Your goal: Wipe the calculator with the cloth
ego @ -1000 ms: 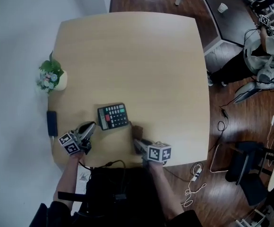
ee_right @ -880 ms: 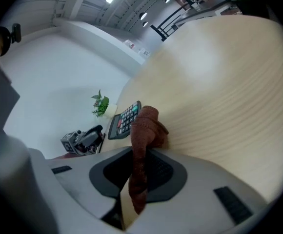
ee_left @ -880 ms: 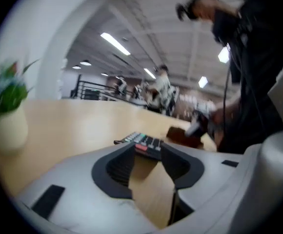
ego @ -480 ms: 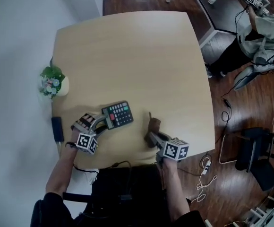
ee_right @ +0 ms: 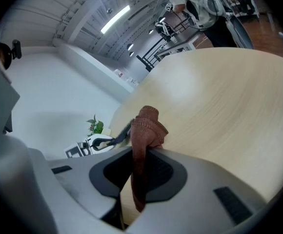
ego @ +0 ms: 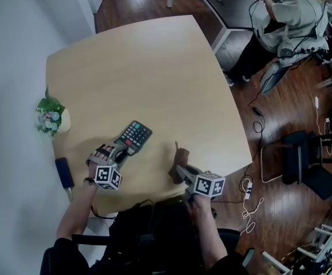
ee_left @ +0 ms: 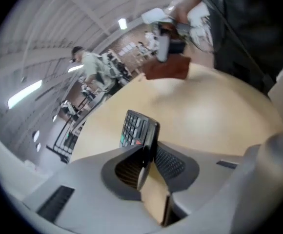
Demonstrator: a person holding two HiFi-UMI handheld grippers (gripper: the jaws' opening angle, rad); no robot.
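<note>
The black calculator (ego: pixel 135 135) lies keys up and skewed near the bench's (ego: pixel 154 67) front edge. Its near end is pinched in the left gripper (ego: pixel 120 148), whose jaws have just been closing. The brown cloth (ego: pixel 181 154) stands bunched in the right gripper (ego: pixel 178 169).

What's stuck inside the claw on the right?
A crumpled rust-brown fabric cloth, pinched in the right claw. Its top bunches above; the stretch squeezed against the pads is covered.

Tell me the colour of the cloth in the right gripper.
Reddish brown cloth, clearest in the right gripper view.
</note>
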